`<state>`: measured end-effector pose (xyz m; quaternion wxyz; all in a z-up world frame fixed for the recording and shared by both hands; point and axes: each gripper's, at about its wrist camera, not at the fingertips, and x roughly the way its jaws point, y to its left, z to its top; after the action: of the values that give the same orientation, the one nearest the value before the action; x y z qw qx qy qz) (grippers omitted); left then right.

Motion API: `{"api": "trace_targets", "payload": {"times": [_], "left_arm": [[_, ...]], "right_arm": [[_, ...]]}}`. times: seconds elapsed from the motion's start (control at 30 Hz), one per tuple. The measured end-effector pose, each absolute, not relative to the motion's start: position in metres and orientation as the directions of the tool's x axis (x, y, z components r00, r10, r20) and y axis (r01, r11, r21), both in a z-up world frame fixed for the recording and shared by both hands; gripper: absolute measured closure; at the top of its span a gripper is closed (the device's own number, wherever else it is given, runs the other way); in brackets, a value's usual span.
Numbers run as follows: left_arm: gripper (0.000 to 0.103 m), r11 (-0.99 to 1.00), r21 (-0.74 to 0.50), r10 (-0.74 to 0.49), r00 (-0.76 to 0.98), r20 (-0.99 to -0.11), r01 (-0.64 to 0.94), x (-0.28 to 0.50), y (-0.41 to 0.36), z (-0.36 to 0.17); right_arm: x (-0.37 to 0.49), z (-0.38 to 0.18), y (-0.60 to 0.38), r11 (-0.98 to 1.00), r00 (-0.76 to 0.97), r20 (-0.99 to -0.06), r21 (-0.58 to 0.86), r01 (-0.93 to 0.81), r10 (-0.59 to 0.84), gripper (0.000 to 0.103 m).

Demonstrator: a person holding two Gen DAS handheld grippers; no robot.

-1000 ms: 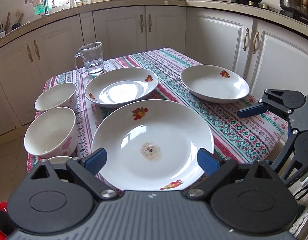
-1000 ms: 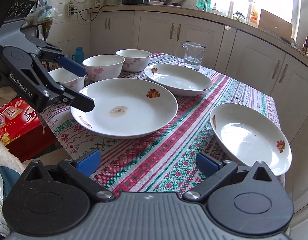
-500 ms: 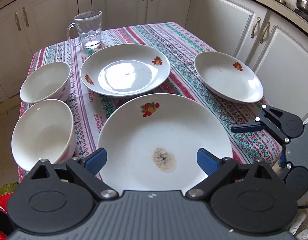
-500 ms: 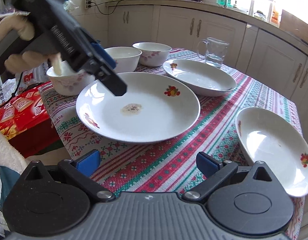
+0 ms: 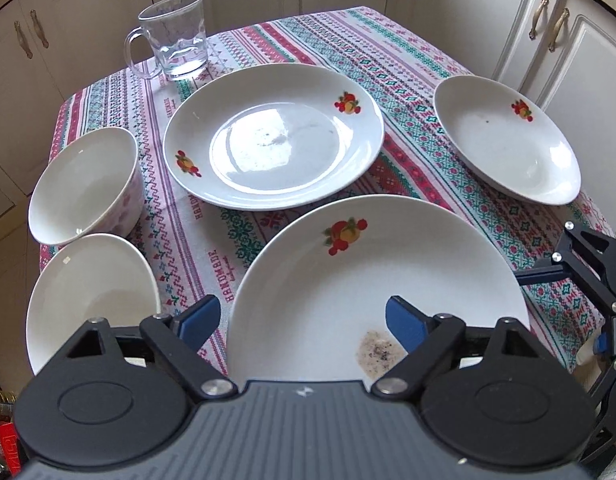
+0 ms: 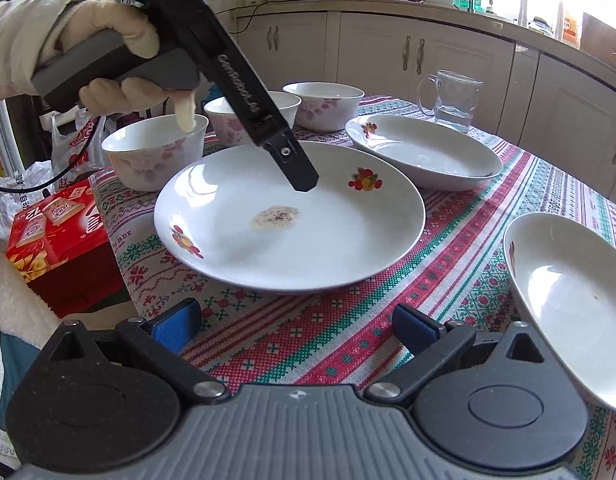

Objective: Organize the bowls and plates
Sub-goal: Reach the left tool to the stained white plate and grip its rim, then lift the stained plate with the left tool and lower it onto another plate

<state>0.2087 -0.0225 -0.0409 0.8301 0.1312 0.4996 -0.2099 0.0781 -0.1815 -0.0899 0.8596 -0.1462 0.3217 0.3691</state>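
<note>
So the left gripper (image 5: 302, 322) is tipped down over the big stained plate (image 5: 407, 280) at the near edge of the bench (image 5: 212, 256), its blue fingers (image 5: 198, 318) have just been closing in but they're apart, one outside the plate's left rim and one over the inside, not pressing on it as far as I can see. The right gripper (image 6: 304, 326) sits low at the near edge too, fingers wide apart with only the patterned cloth between them. A gloved hand (image 6: 120, 60) holds the left tool. Just left of the stained plate there's a row of three bowls (image 6: 156, 152) along the left edge, the nearest one right beside the plate. Over by the right edge sits a smaller deep plate (image 5: 507, 140), a bit over the bench's edge. Farther back in the middle is another plate (image 5: 274, 136), and behind that, near the far left corner, a glass mug (image 5: 176, 36) with a little water.
</note>
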Motion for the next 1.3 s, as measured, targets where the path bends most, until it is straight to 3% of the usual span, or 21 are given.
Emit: {"api": "trace_targets", "payload": {"times": [0.33,1.3], "left_arm": [[0.025,0.848,-0.013,-0.206,0.309,-0.929,0.529,0.222,-0.027,-0.052],[0.025,0.822,-0.034,-0.203,0.236,-0.95,0.569,0.228,-0.031,-0.055]], "right_arm": [[0.08,-0.091,-0.173,0.672,0.516,-0.653,-0.015,-0.74,0.554,0.0],[0.085,-0.091,-0.163,0.698,0.551,-0.643,-0.036,-0.716,0.532,0.0]]}}
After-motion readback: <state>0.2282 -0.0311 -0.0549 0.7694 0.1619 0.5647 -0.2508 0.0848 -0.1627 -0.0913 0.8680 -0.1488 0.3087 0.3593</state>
